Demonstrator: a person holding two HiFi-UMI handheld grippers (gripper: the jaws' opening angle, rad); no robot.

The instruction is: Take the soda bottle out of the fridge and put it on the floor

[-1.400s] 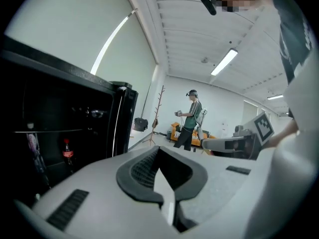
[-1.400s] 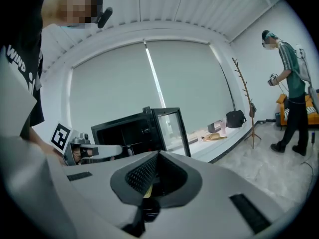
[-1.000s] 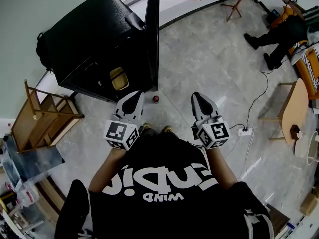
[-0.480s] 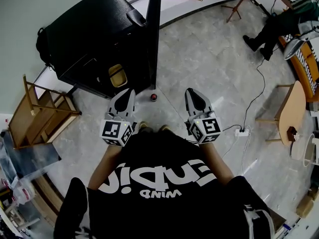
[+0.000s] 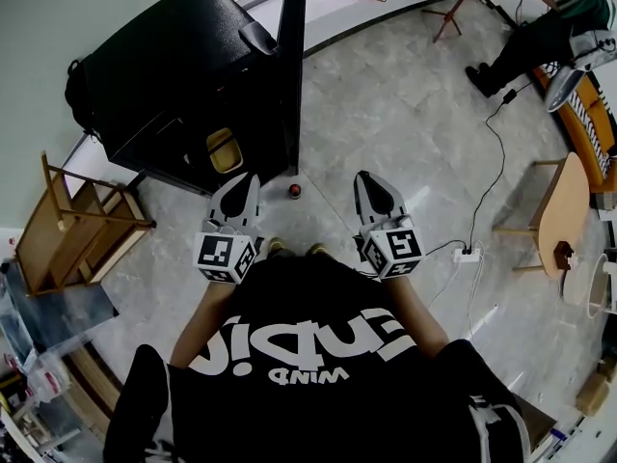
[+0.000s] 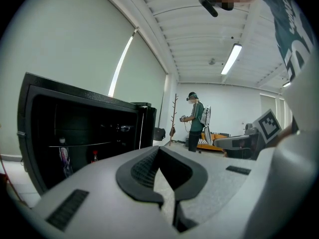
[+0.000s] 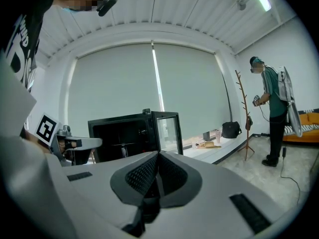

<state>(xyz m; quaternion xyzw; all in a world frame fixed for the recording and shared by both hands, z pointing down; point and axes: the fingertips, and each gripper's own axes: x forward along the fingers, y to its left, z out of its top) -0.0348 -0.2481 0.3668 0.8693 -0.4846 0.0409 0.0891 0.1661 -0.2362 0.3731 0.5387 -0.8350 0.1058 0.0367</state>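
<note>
The black fridge (image 5: 164, 75) stands at the upper left with its door (image 5: 292, 75) swung open. A small red-capped thing (image 5: 295, 190), seemingly the soda bottle seen from above, stands on the floor at the foot of the door. In the left gripper view the fridge's dark inside (image 6: 75, 138) holds a labelled bottle (image 6: 64, 158) and a small red-capped bottle (image 6: 94, 157). My left gripper (image 5: 241, 179) (image 6: 159, 151) and right gripper (image 5: 369, 179) (image 7: 158, 156) hang side by side in front of my body, both shut and empty. The red cap lies between them, a little ahead.
A wooden rack (image 5: 77, 220) stands left of the fridge. A power strip (image 5: 469, 254) with its cable lies on the floor to the right, near a round wooden table (image 5: 564, 215). Another person (image 5: 540, 37) stands at the far right, by a coat stand (image 7: 244, 113).
Both grippers have drifted slightly left and nearer to my body. The red-capped thing on the floor has stayed by the door.
</note>
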